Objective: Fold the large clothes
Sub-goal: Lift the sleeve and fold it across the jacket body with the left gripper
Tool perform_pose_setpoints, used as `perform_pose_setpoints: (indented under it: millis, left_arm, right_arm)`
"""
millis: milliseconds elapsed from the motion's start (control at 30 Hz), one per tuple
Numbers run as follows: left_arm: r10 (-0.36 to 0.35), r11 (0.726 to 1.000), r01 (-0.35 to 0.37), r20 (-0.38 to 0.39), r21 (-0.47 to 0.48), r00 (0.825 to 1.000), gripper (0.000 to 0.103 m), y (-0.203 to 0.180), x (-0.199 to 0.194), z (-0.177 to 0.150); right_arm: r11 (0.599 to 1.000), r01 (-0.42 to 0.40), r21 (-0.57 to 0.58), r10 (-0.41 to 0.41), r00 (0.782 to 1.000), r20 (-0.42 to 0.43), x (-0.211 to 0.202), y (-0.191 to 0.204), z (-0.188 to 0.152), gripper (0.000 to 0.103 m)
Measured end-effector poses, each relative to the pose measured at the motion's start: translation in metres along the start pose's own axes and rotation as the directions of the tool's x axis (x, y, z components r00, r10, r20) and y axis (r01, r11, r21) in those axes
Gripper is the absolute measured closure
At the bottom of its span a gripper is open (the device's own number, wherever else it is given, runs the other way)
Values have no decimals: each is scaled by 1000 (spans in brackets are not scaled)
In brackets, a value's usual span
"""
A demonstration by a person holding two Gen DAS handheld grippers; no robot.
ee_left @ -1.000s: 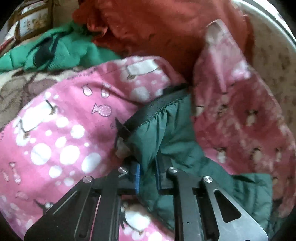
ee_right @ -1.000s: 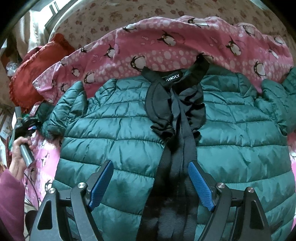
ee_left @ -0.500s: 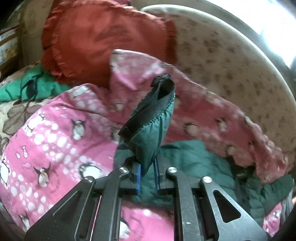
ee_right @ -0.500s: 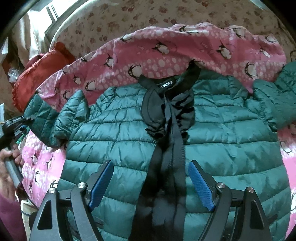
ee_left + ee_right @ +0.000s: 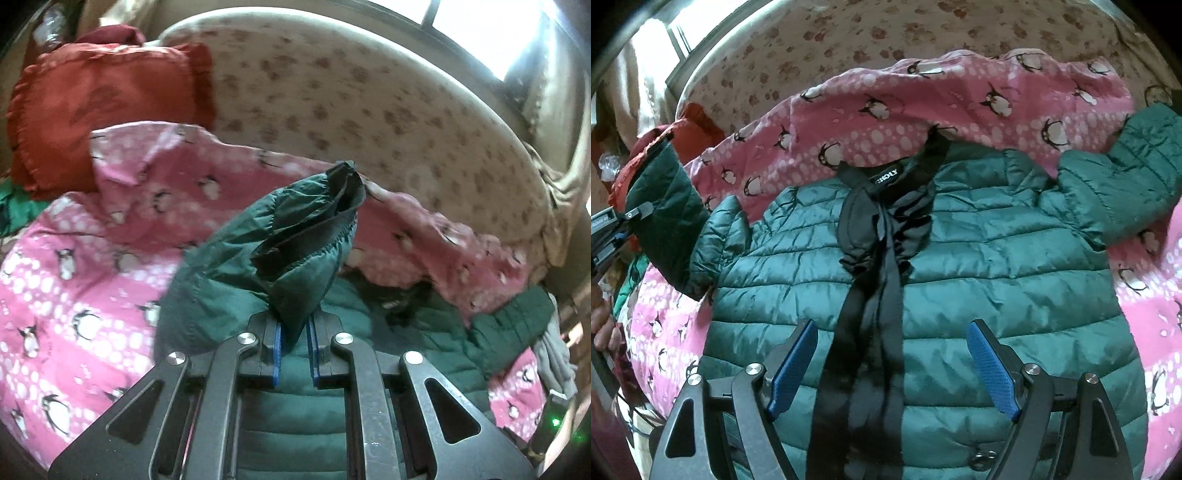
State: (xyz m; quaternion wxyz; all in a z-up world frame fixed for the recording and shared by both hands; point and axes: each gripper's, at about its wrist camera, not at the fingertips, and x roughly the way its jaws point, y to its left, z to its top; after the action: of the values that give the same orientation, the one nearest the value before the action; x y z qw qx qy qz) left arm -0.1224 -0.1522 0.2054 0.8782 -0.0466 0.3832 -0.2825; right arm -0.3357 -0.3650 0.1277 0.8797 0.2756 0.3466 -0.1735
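My left gripper (image 5: 294, 345) jaws pinch the dark green quilted puffer jacket's (image 5: 923, 266) left sleeve cuff (image 5: 306, 240), lifted. My right gripper (image 5: 892, 369) jaws hang open over its near front; body and right sleeve lie unfolded, so most remains.

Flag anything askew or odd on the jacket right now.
One sleeve of the green puffer jacket is lifted off the penguin blanket, pinched in the left gripper; the other sleeve lies outstretched. Nothing looks damaged.

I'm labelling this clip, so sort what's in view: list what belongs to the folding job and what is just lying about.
Part of the job:
- green jacket
- its sleeve, clamped in the left gripper
- right gripper, open above the jacket

Just lying about:
- pink penguin blanket under the jacket
- red cushion
- flowered sofa back
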Motion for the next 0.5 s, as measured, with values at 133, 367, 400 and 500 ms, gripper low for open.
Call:
perform_pose_setpoints:
  millis: [133, 367, 400, 500]
  left_arm:
    - [-43, 999, 43, -23, 17, 999, 93, -31, 9, -7]
    - [-96, 992, 102, -86, 70, 992, 93, -88, 28, -24]
    - [-103, 991, 111, -96, 77, 990, 93, -94, 31, -27]
    - [-119, 987, 130, -123, 92, 985, 93, -115, 41, -36]
  right_arm:
    - [1000, 12, 3, -12, 1000, 7, -5, -8, -1, 22]
    - [999, 40, 30, -41, 999, 12, -12, -30, -1, 22]
    - [998, 45, 35, -45, 999, 11, -13, -34, -1, 22]
    - [997, 56, 49, -56, 998, 11, -14, -45, -2, 22]
